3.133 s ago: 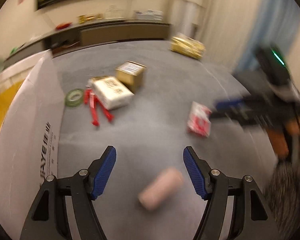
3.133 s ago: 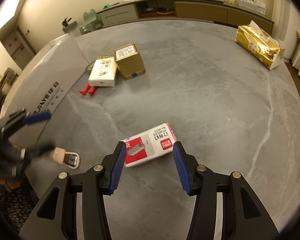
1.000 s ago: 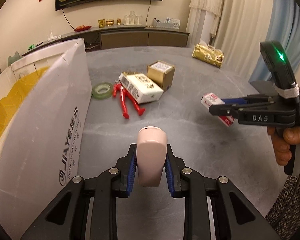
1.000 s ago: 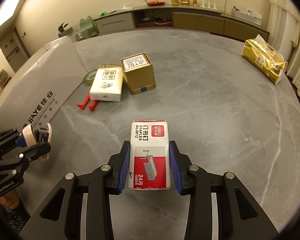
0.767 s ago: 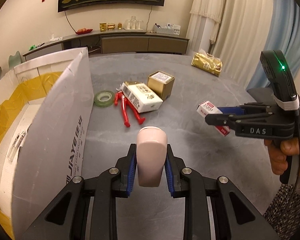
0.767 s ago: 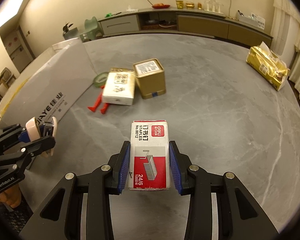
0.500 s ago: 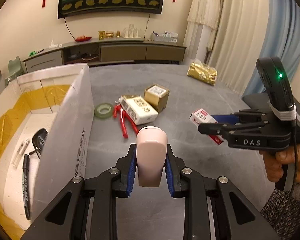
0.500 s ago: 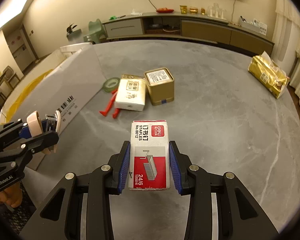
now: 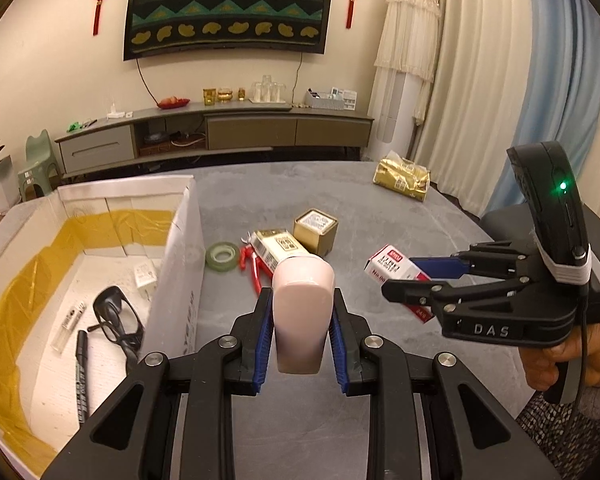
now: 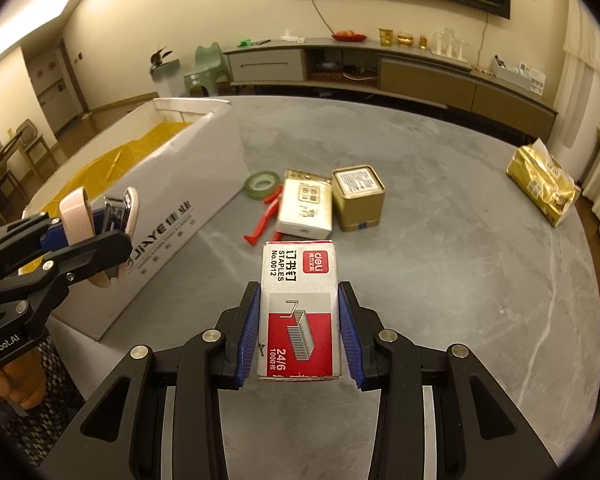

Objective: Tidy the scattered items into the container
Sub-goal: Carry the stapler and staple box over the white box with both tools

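Left gripper (image 9: 303, 322) is clamped on a pink stapler (image 9: 302, 316), held in the air just right of the white cardboard box's (image 9: 180, 264) near wall; right gripper (image 10: 299, 330) pinches a red-white staples box (image 10: 299, 304) above the grey table (image 10: 480, 280). Inside the box lie a black marker (image 9: 81, 376), glasses (image 9: 116, 322), a clear tube (image 9: 68, 326) and a small white item (image 9: 145, 278). Farther out on the table sit a green tape roll (image 9: 222, 255), red pliers (image 9: 252, 266), a white carton (image 9: 278, 249) touching a gold tin (image 9: 315, 230), and a gold bag (image 9: 402, 174) well apart at the far edge.
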The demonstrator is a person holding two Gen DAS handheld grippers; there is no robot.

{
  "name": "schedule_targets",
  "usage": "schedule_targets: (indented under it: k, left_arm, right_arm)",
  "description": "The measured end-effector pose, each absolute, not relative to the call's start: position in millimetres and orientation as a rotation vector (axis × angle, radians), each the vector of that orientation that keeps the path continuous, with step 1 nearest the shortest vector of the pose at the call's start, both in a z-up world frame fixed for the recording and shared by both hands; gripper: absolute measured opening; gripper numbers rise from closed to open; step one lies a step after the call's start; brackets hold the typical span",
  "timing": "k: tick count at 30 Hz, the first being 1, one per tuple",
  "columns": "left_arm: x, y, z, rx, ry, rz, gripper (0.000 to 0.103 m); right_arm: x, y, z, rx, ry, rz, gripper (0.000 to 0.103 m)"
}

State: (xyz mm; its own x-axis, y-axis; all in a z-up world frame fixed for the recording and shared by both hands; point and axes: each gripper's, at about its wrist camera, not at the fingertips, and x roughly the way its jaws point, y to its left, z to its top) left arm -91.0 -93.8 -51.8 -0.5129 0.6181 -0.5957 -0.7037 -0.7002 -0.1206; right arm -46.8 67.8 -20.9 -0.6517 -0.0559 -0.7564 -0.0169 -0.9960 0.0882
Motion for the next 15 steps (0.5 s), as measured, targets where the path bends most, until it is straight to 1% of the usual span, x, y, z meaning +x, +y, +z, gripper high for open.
schedule_targets:
  k: [15]
  left_arm:
    - [-84.9,-123.9,-25.0,-0.738,0.132,2.265,0.027]
  right_arm:
    - [-41.9,33.9,5.1,1.228,-0.057,-2.836,0.039]
